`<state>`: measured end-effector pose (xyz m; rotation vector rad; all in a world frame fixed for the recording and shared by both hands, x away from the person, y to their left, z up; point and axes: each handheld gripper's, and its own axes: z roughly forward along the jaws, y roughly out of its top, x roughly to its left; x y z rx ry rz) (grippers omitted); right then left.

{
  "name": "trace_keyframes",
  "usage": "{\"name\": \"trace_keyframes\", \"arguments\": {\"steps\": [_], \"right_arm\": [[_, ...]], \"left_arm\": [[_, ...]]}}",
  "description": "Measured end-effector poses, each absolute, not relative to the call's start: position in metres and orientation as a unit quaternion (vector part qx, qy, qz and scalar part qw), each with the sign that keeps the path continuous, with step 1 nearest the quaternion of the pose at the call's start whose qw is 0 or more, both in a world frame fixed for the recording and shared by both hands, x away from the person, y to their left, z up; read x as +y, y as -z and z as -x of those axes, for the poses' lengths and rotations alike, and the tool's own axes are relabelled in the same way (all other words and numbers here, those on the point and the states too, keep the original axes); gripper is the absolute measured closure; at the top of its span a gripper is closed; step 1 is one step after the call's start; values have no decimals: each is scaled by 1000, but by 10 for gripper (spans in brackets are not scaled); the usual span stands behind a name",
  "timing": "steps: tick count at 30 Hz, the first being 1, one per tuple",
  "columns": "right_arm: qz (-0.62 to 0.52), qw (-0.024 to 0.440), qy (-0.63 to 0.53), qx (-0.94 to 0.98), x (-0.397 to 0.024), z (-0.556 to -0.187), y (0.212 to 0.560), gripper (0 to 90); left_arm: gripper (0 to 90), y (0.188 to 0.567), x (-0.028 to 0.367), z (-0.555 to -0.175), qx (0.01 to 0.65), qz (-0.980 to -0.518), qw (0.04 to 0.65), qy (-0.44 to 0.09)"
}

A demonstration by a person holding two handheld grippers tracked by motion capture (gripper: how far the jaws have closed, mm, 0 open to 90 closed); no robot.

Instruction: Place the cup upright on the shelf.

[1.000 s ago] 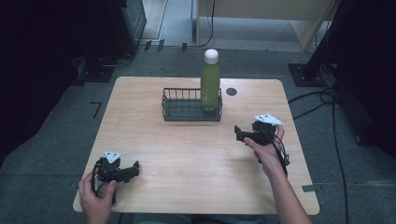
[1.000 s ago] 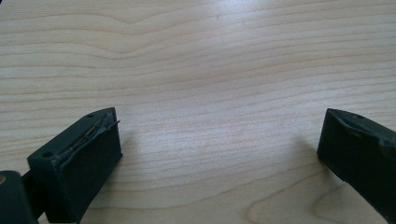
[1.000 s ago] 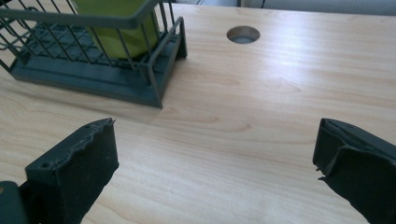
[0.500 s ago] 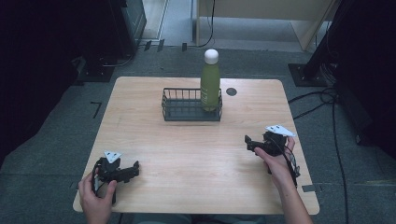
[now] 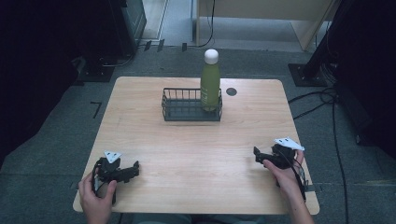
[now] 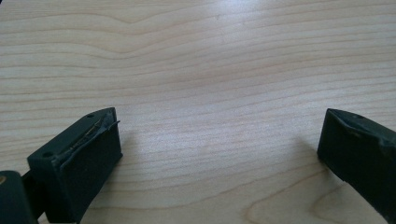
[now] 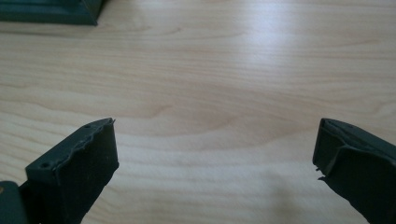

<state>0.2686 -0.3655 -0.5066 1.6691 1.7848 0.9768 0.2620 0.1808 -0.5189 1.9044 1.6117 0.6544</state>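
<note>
Pale wooden rectangular table with rounded corners (image 5: 196, 154) — stood on grey carpet, grain running across, small dark round grommet (image 5: 231, 91) near the far edge.

Black wire rectangular basket (image 5: 182, 106) — sat at the far middle of the table, well apart from both grippers; a dark corner of it seen at the top left of the right gripper view (image 7: 51, 11).

Tall green bottle with a white rounded cap (image 5: 210, 84) — stood upright inside the basket, at its right end, touching or just beside the right wall; rose well above the rim.

Black hand-held right gripper with a grey three-cornered plate on top (image 5: 258, 155) — held low over the near right part of the table, jaws pointed left toward the table's middle; cable trailed back along the forearm. In the right gripper view (image 7: 215, 158), jaws spread wide, bare wood between them, nothing pinched.

Black hand-held left gripper with a like grey plate (image 5: 134, 167) — held at the near left corner of the table, jaws pointed right. In the left gripper view (image 6: 219, 149), jaws likewise spread wide, bare wood grain between, nothing held; torn pad edge noted on the left jaw.

Right hand (image 5: 285, 177) and left hand (image 5: 95, 196) — wrapped around the gripper handles, entered from the near edge.
</note>
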Motion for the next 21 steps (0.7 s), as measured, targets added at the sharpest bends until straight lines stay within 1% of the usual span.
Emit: {"name": "trace_keyframes", "arguments": {"steps": [21], "right_arm": [[-637,266,-296,661,-395,-212,526,0]], "left_arm": [[0,519,181,-262,600,-710,277,-244]]}}
